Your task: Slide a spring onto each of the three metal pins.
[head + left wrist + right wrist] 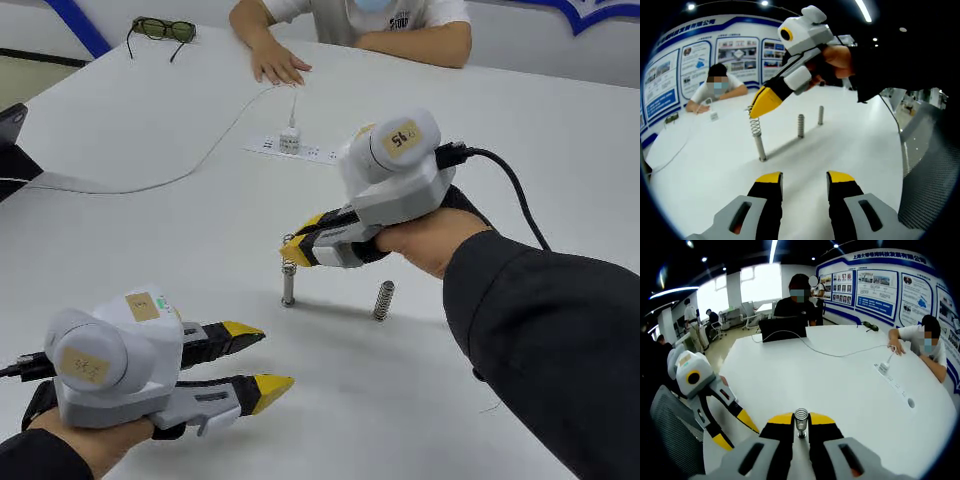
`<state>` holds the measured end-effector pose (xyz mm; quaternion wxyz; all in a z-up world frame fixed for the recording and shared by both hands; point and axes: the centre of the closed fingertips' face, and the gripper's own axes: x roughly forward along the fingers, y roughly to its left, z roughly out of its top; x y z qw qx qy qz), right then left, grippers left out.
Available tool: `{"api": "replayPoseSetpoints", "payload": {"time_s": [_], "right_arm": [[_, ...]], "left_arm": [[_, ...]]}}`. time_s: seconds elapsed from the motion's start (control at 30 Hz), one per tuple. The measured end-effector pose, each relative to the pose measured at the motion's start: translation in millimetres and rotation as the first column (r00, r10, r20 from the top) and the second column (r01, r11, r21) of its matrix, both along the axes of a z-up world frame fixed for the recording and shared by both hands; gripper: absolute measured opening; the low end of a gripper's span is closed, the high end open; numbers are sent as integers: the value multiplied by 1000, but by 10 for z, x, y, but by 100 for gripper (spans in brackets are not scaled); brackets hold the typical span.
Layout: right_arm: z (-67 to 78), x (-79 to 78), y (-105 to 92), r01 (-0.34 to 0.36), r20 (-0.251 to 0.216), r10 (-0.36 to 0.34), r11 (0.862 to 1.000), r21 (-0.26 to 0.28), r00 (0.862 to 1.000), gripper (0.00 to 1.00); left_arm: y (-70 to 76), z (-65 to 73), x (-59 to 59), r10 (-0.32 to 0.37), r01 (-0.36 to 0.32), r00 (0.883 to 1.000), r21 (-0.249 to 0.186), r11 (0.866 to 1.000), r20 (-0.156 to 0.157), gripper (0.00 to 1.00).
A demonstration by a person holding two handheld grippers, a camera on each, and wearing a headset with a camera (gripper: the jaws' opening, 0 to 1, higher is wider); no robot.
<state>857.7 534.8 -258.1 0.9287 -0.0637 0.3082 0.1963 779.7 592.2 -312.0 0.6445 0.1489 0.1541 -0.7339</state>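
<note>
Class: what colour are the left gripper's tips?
Yellow, on the left gripper, best in the left gripper view.

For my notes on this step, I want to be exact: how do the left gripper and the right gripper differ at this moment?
The left gripper has its jaws open and holds nothing; the right gripper is shut on a spring. The left gripper sits low, away to the side; the right gripper holds its spring at the top of a pin. Both have yellow-tipped black jaws.

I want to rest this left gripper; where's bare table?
Bare table lies between the left gripper and the white cable, and in front of the pins. Crowded around the pins, where the right gripper holds a spring.
</note>
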Motion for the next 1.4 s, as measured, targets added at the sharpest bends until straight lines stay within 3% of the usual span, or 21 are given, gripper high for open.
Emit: {"api": "replayPoseSetpoints", "payload": {"time_s": [0.7,1.4], "right_arm": [[-194,-67,38,7,-33,-8,1000,-27,999,12],[-494,-11,-30,27,-67,-31,998,-64,997,12]], "left_arm": [[10,-7,34,8,-8,1000,0,1000,-1,36],[15,-26,51,18,-18,1000,2,1000,-4,36]]}}
